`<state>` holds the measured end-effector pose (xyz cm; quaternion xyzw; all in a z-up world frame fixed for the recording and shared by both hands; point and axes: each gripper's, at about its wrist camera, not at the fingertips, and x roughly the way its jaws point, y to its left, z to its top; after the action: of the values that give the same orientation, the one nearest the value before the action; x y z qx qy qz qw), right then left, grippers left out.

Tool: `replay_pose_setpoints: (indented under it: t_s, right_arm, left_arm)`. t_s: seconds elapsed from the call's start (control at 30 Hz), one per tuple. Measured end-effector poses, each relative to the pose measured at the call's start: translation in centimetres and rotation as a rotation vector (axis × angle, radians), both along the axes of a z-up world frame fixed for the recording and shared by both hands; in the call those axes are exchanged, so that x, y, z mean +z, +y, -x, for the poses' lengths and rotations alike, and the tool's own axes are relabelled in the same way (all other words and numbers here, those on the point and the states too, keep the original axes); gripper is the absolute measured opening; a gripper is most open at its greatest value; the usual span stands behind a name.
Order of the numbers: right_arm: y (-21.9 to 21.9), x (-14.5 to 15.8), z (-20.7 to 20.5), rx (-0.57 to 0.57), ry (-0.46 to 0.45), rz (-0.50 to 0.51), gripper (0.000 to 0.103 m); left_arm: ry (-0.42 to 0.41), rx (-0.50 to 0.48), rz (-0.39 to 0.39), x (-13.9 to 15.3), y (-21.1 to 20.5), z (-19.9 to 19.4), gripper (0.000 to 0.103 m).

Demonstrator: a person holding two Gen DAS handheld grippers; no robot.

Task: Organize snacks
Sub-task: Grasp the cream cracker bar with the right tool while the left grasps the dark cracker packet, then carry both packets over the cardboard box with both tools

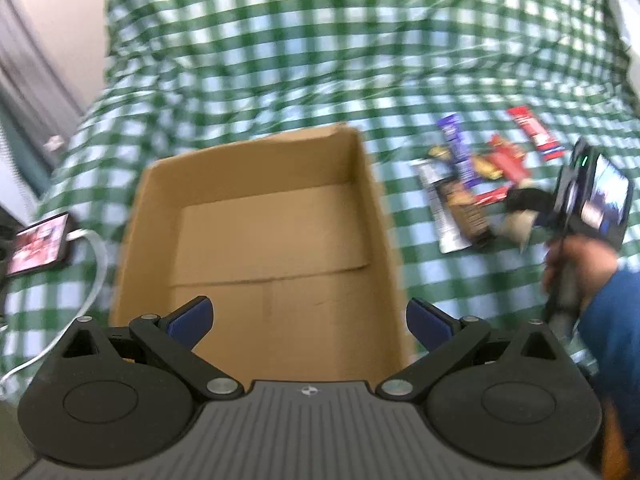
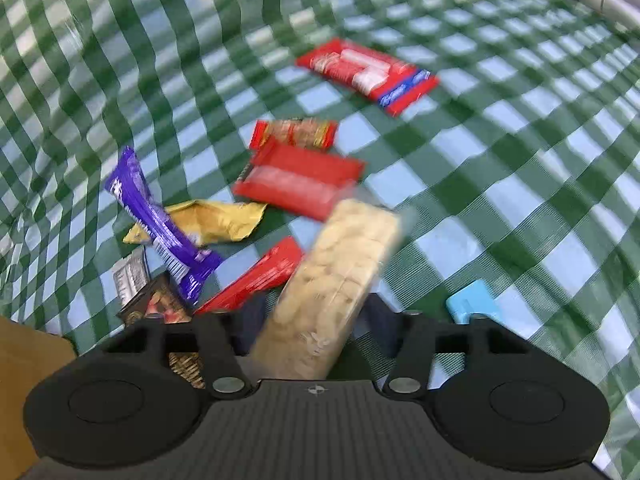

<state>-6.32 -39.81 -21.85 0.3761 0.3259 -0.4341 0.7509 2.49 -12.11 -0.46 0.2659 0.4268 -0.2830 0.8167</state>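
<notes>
An open, empty cardboard box (image 1: 256, 148) lies on the green checked cloth (image 1: 280, 40). My left gripper (image 1: 310, 316) hovers over the box's near side, open, nothing between its blue pads. To the right of the box lies a heap of snacks: a purple bar (image 2: 156, 220), a yellow wrapper (image 2: 212, 220), a red packet (image 2: 296, 180), a red-and-blue packet (image 2: 368, 74) and others. My right gripper (image 2: 314, 320) is shut on a clear packet of pale biscuits (image 2: 344, 256), tilted up just above the heap. The left wrist view shows the right gripper (image 1: 520, 208) over the snacks.
A phone (image 1: 38, 244) with a white cable (image 1: 96, 256) lies left of the box. A small light-blue object (image 2: 474, 304) sits on the cloth right of my right gripper. A hand (image 1: 580, 260) in a blue sleeve (image 1: 612, 320) holds the right gripper. A box corner (image 2: 24, 360) shows at left.
</notes>
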Motion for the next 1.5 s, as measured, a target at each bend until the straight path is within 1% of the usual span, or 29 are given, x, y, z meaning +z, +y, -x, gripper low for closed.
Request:
replay_pose_setpoints:
  t_s: [0.03,0.07,0.17,0.23,0.3,0.37,0.43,0.53,0.6,0.7,0.77,0.83,0.87,0.9,0.93,0.97,1.0,1.03,1.1,1.13,1.2,1.3,1.4,1.5]
  right_arm:
    - [0.2,0.1,0.4,0.021,-0.001,0.015,0.040]
    - [0.2,0.3,1.1,0.031,-0.018,0.021,0.039]
    - [-0.3,2.1,4.1,0.041,-0.117,0.038,0.039]
    - [-0.5,4.0,6.8,0.046,-0.155,0.106,0.038]
    - [-0.8,5.1,9.5,0.042,-0.155,0.179,0.039]
    - [-1.4,5.3,12.2,0.019,-0.107,0.234,0.039]
    - [-2.1,4.5,14.8,-0.019,-0.045,0.251,0.039]
    - [-3.4,1.7,17.9,-0.077,0.055,0.226,0.039]
    - [-3.6,0.1,19.0,-0.096,0.089,0.214,0.038]
    - [-4.1,-1.9,19.2,-0.106,0.125,0.204,0.039]
    - [-4.5,-3.0,19.2,-0.099,0.138,0.188,0.040]
    - [-4.9,-4.0,18.8,-0.102,0.148,0.185,0.043]
    - [-4.9,-4.1,18.1,-0.103,0.149,0.201,0.051]
    - [-4.9,-4.4,18.0,-0.096,0.149,0.210,0.054]
    - [-4.8,-4.6,18.0,-0.090,0.150,0.221,0.060]
    - [-4.8,-4.7,18.0,-0.084,0.155,0.228,0.062]
    - [-4.7,-4.8,17.8,-0.079,0.165,0.238,0.062]
    - [-4.7,-4.9,17.7,-0.076,0.171,0.242,0.061]
    - [-4.3,-4.5,17.9,-0.078,0.163,0.236,0.042]
    - [-4.2,-4.2,18.1,-0.084,0.160,0.230,0.038]
    - [-4.0,-3.4,18.6,-0.095,0.116,0.206,0.038]
    - [-2.7,-1.6,18.6,-0.082,0.082,0.243,0.038]
    - [-1.2,0.7,18.6,-0.070,0.013,0.257,0.038]
    - [1.5,3.3,17.9,-0.025,-0.054,0.272,0.038]
  left_arm:
    - [0.015,-0.012,0.013,-0.1,-1.1,0.1,0.103]
    - [0.028,-0.025,0.024,-0.3,-2.1,0.2,0.103]
    - [0.072,-0.074,0.035,-1.7,-6.2,0.6,0.103]
    - [0.083,-0.084,0.031,-3.1,-9.1,0.6,0.103]
    - [0.077,-0.092,0.023,-4.7,-12.0,0.7,0.103]
    - [0.065,-0.097,0.012,-6.8,-15.2,0.6,0.103]
    - [0.066,-0.074,-0.009,-9.2,-17.9,0.1,0.103]
    - [0.092,-0.062,-0.057,-13.0,-21.5,-0.6,0.103]
    - [0.107,-0.072,-0.076,-15.0,-23.0,-1.1,0.103]
    - [0.139,-0.055,-0.124,-17.5,-24.5,-2.4,0.103]
    - [0.143,-0.037,-0.144,-18.6,-25.2,-3.0,0.103]
    - [0.133,-0.031,-0.158,-19.2,-25.6,-3.4,0.102]
    - [0.130,-0.027,-0.161,-19.4,-25.7,-3.5,0.100]
    - [0.132,-0.019,-0.159,-19.5,-25.7,-3.7,0.084]
    - [0.154,-0.011,-0.147,-19.5,-25.5,-3.9,0.065]
    - [0.180,0.002,-0.124,-19.3,-25.4,-4.1,0.054]
    - [0.172,0.029,-0.121,-19.0,-25.5,-4.5,0.043]
    - [0.159,0.037,-0.125,-18.6,-25.3,-4.5,0.043]
    - [0.165,0.016,-0.104,-17.9,-24.9,-4.5,0.043]
    - [0.167,0.007,-0.091,-17.3,-24.5,-4.4,0.043]
    - [0.186,-0.010,-0.056,-16.0,-23.4,-4.1,0.043]
    - [0.210,-0.030,0.011,-13.2,-21.1,-3.0,0.043]
    - [0.233,-0.048,0.079,-10.2,-18.3,-1.9,0.043]
    - [0.235,-0.071,0.141,-7.1,-14.7,-0.1,0.043]
